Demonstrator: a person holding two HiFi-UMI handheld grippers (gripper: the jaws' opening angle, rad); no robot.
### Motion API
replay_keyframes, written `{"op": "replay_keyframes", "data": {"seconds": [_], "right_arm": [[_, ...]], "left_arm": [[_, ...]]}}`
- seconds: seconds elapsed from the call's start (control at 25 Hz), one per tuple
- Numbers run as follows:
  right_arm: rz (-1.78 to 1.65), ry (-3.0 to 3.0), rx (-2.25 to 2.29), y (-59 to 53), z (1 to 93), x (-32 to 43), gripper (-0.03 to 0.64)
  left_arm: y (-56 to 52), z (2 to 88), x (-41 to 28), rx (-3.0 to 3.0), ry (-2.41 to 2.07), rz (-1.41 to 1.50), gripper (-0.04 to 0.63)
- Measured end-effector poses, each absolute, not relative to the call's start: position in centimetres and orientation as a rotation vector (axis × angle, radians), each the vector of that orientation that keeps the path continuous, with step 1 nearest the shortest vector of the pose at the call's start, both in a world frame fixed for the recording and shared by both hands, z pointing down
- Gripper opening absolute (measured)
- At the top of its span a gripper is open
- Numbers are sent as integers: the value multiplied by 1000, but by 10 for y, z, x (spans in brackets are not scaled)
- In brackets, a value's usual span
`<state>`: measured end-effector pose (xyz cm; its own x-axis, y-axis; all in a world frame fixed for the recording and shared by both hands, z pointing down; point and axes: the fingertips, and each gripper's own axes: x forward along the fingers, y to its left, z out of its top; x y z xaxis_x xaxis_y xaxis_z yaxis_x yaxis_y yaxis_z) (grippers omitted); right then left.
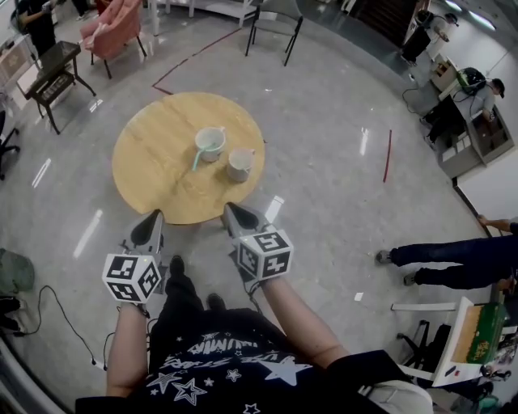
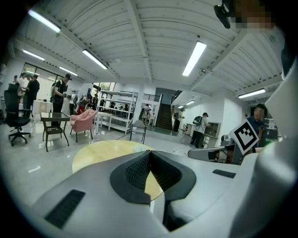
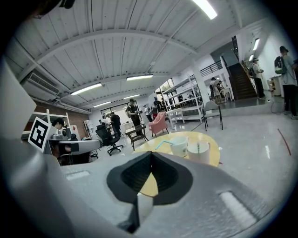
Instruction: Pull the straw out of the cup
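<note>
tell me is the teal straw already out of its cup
No, in the head view the teal straw sits in the pale cup on the round table, leaning out over its rim.

I see a pale yellow wooden table (image 1: 154, 174) on a glossy grey floor (image 1: 324, 121). The mint cup (image 1: 212, 142) holds a teal straw (image 1: 197, 159); the off-white cup (image 1: 239, 166) sits to its right. The left gripper (image 1: 154, 217) and right gripper (image 1: 231, 209) are grey with black pads and black-and-white square-patterned cubes. A pink armchair (image 1: 113, 24) stands far left; my shirt (image 1: 218, 364) is black with white stars
</note>
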<state>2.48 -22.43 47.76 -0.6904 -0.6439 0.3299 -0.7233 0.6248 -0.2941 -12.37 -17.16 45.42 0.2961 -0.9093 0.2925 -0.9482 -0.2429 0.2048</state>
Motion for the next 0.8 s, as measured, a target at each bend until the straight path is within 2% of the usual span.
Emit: {"op": "replay_keyframes", "data": {"seconds": [0.8], "right_arm": [[738, -2482, 1330, -329, 497, -49, 0]], "left_arm": [[-299, 482, -195, 2327, -1414, 207, 6]]}}
